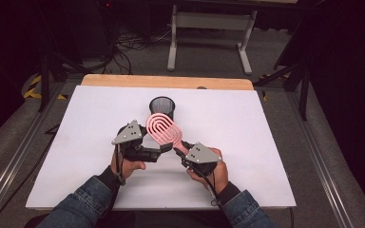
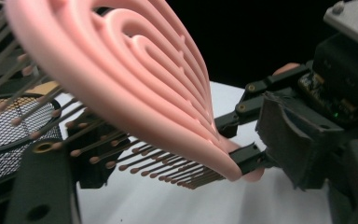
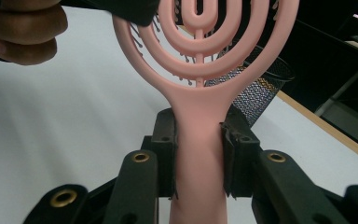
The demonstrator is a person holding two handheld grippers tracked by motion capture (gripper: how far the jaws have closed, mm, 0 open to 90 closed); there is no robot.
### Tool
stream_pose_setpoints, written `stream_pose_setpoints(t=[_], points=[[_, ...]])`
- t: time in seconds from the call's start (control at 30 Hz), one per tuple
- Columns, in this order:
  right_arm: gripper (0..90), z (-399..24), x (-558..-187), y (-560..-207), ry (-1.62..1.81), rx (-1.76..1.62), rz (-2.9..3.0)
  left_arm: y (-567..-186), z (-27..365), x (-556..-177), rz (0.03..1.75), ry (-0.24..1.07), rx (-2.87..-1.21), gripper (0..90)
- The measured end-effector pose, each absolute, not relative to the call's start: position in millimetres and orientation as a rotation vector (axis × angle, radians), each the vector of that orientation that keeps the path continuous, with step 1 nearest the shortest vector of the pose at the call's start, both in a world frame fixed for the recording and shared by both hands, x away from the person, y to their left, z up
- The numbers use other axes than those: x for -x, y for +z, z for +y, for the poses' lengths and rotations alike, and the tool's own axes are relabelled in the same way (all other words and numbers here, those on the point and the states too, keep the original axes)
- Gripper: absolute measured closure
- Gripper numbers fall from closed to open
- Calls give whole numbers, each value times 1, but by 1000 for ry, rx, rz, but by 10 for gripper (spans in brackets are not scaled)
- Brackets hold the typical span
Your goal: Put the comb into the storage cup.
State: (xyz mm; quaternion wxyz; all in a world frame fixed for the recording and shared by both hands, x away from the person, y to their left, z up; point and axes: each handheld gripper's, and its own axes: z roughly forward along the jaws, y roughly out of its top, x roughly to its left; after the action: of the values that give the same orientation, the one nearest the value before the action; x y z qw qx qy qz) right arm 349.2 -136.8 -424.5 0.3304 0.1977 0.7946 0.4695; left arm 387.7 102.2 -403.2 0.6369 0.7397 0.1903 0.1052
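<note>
A pink hairbrush [image 1: 162, 128] with a looped open head is held up over the white table [image 1: 76, 142]. My right gripper [image 1: 184, 153] is shut on its handle [image 3: 199, 140], one pad on each side. In the left gripper view the brush head [image 2: 135, 79] slants between the wide-apart jaws of my left gripper [image 2: 177, 196], bristles [image 2: 135, 161] pointing down toward the left jaw. The left gripper [image 1: 158, 151] is open beside the lower edge of the head. Just behind the brush stands a black mesh cup [image 1: 163, 107], upright.
The mesh cup [image 3: 261, 93] is close behind the brush head. The table's wooden far edge [image 1: 166, 81] lies beyond it. A grey metal frame [image 1: 209, 28] and cables are on the floor past the table.
</note>
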Motion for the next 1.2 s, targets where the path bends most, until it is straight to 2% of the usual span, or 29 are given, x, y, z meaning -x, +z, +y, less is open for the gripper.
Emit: stream_pose_setpoints(t=[0.2, 0.37, 0.5, 1.0, 1.07, 1.2], points=[[703, -133, -349, -426, 1207, -515, 2061, -402, 103, -389, 436, 225, -1662, 321], [702, -129, -349, -428, 1187, -515, 2052, -400, 105, -390, 434, 207, -1627, 407], [703, -125, -349, -429, 1178, -512, 2053, -399, 106, -390, 443, 218, -1595, 551], [702, -126, -355, -430, 1253, -558, 2072, -394, 102, -387, 392, 215, -1601, 613], [697, -127, -355, -430, 1271, -560, 2073, -393, 103, -387, 413, 261, -1601, 624], [688, -127, -354, -429, 1287, -553, 2071, -393, 108, -390, 427, 236, -1579, 627]])
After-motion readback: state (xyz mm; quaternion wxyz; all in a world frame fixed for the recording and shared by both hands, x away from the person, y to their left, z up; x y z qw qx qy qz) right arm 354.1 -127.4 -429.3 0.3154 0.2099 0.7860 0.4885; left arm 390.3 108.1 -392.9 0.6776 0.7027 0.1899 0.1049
